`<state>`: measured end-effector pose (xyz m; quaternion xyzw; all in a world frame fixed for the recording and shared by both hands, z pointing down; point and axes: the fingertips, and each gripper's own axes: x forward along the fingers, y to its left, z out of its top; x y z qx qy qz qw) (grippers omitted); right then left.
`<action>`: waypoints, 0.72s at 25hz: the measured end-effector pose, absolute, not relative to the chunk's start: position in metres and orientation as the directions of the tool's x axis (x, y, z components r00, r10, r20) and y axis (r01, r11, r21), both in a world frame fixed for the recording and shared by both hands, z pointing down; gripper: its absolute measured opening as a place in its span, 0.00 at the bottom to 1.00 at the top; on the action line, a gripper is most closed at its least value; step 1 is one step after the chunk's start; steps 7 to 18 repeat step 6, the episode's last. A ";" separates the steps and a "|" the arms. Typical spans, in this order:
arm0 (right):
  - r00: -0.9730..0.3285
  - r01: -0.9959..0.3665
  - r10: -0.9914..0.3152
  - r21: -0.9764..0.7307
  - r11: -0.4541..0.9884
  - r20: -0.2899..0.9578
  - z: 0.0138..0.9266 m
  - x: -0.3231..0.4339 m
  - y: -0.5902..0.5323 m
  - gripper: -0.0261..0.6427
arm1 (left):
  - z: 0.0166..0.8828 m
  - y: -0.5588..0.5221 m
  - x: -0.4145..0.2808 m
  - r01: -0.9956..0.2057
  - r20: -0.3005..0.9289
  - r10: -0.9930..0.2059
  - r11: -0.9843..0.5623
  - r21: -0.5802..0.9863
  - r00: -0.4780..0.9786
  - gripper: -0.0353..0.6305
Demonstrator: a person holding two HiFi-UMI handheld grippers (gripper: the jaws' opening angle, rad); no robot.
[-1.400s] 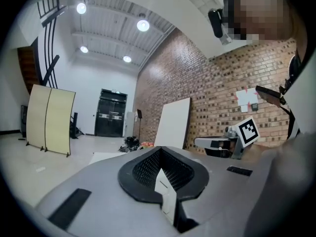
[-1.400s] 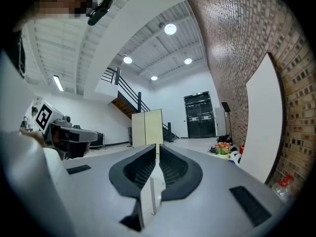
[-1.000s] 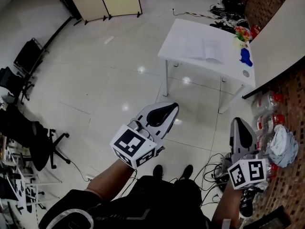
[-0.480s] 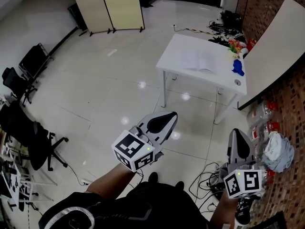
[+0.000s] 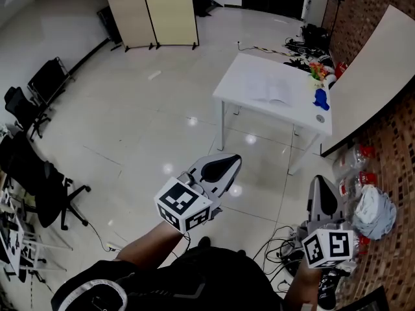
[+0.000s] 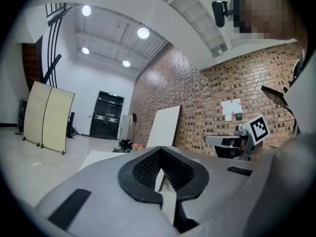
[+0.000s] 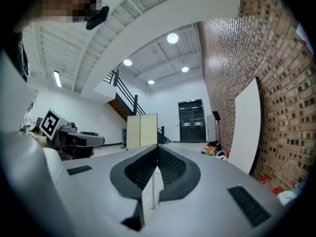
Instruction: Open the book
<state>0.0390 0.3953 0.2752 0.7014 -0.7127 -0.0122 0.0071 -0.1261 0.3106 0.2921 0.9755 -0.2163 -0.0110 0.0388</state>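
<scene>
In the head view the white table (image 5: 259,105) sits lower and smaller in the frame than a second ago, and more of the far room shows above it. The book (image 5: 271,93) lies flat on that table, pale on the white top and too small for us to read its state, well apart from both grippers. The left gripper (image 5: 228,161) holds almost the same spot as before, while the right gripper (image 5: 322,183) has slid a little lower. Both hang over glossy tiled floor with nothing in them. We see a blue object (image 5: 320,98) near the table's right end, a folding screen (image 5: 152,8) at the back, dark chairs (image 5: 29,89) at the left, and a white board (image 5: 369,70) leaning on the brick wall (image 5: 389,148). Cables (image 5: 279,246) lie by our feet. In the left gripper view the left gripper (image 6: 164,181) has its fingers together on nothing. Beyond it stand the screen (image 6: 47,117), dark doors (image 6: 106,115) and the brick wall (image 6: 222,83). In the right gripper view the right gripper (image 7: 150,186) is likewise closed and empty, facing the screen (image 7: 140,130), a staircase (image 7: 121,100) and the doors (image 7: 190,120).
</scene>
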 end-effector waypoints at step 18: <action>-0.022 -0.999 -1.000 0.026 0.022 -0.001 0.277 0.031 0.395 0.04 | 0.290 0.313 -0.131 -0.420 -0.002 -0.421 -0.905 0.069 0.907 0.05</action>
